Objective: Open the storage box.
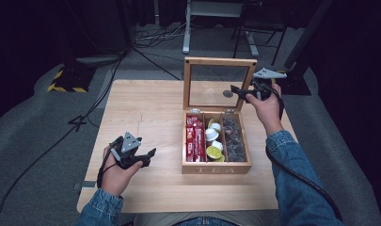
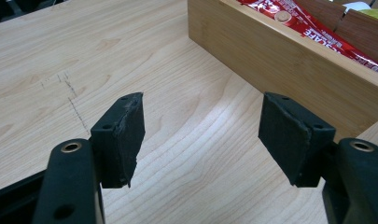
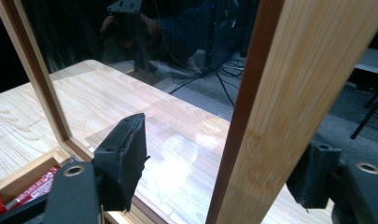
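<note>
Right claw spread astride raised glass lid frame of tea box. Left claw spread, empty, over bare tabletop beside box wall.

One bench. One wooden tea box, lower centre of frame, with one glass lid and three compartments. Two hand-held grippers: left, right. Several red packets, exact count unclear.
</note>
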Available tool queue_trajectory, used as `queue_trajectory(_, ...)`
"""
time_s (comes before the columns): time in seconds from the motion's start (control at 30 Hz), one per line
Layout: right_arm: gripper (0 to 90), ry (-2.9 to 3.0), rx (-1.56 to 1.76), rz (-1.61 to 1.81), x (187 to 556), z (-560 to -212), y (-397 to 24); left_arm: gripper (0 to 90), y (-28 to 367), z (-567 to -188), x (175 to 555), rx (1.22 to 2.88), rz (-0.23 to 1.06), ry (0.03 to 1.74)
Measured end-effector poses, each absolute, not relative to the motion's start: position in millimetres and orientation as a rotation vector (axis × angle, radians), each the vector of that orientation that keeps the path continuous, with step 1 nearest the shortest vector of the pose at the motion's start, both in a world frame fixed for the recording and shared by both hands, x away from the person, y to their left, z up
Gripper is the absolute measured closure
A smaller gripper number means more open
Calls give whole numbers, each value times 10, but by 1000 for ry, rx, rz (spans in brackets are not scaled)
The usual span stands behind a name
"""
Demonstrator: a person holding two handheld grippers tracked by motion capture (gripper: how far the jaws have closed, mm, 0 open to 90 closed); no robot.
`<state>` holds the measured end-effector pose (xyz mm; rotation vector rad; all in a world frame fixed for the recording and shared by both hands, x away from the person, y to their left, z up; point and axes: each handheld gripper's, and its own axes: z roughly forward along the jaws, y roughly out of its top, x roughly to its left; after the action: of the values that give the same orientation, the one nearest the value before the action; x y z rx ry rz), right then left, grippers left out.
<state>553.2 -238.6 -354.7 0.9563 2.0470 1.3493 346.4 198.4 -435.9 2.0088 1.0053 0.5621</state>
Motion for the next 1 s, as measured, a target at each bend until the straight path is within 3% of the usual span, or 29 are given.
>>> queue_trajectory(1.0, 249, 2081, 1094, 1264, 5705, -3855, -2393, 318, 2000, -4412, 3516, 2017, 540, 1021)
